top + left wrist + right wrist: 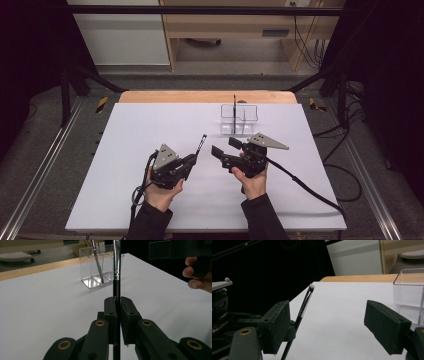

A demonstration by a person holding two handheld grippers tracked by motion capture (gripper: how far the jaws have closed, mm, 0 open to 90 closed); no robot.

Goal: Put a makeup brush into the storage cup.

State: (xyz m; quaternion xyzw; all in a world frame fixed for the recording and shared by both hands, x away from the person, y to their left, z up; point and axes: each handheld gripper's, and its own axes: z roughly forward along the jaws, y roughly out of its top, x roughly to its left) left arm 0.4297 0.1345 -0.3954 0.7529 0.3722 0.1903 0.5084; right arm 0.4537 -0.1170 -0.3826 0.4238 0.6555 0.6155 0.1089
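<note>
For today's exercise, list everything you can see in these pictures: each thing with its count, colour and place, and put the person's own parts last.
Table: one, white top with a wooden far edge, in the middle of the high view.
Clear organiser: one, see-through plastic with compartments, standing near the table's far edge.
Brush in the organiser: one, dark, upright inside it.
Held brush: one, black handle, silver ferrule, pale tip, clamped in the left tongs and pointing away from the person.
Shelf unit: one, light wood, on the floor beyond the table.
Left tongs: one, black, shut on the held brush.
Right tongs: one, black, open, nothing between the jaws.
Hands: two, dark sleeves, at the near edge.
</note>
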